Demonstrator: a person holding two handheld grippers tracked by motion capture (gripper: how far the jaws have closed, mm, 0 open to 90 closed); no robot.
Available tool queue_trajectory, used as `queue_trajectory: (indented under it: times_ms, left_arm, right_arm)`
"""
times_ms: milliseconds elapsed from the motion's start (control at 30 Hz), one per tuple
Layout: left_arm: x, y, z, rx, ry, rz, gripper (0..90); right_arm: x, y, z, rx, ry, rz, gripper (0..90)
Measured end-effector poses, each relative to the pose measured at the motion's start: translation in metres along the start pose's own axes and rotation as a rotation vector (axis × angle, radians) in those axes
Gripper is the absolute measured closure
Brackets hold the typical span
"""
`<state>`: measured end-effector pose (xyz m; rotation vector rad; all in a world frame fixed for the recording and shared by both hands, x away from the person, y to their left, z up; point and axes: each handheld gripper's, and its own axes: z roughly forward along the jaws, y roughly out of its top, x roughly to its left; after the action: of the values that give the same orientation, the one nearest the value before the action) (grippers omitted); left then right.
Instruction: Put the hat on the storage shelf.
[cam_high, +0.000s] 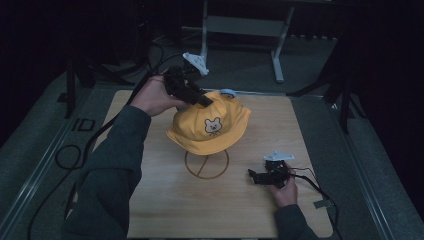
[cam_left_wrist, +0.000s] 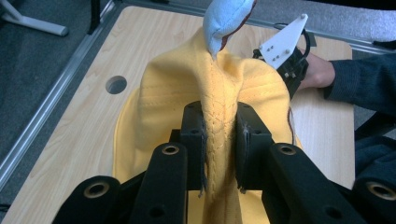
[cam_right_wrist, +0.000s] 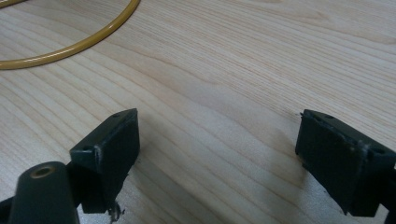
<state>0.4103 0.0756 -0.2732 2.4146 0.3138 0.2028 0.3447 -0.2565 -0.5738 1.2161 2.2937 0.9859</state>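
Wooden tabletop, dim room. Yellow bear-print hat sits mid-table on a ring-base stand. Left gripper pinches a crown fold. Right gripper rests wide open, empty, near right. Risk: the thin fabric pinch slips, or pulling tips the stand.

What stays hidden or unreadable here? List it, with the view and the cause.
- Stand's stem and top: high view, covered by the yellow hat; the ring base shows.
- Hat's bear patch: left gripper view, on the far side of the fold pinched by the left gripper.
- Right gripper body: right gripper view, cut off by the bottom edge.
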Motion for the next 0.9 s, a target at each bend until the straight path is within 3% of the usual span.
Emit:
queue_trajectory:
  times_ms: [600,767,900]
  left_arm:
    - [-0.006,-0.001,0.026,0.039,-0.029,-0.004,60.1]
    - [-0.007,-0.003,0.020,0.005,-0.015,-0.008,54.6]
    - [-0.003,-0.005,0.008,-0.050,-0.004,-0.055,44.0]
  right_arm:
    - [0.000,0.000,0.000,0.000,0.000,0.000,13.5]
    - [0.000,0.000,0.000,0.000,0.000,0.000,13.5]
    - [0.000,0.000,0.000,0.000,0.000,0.000,13.5]
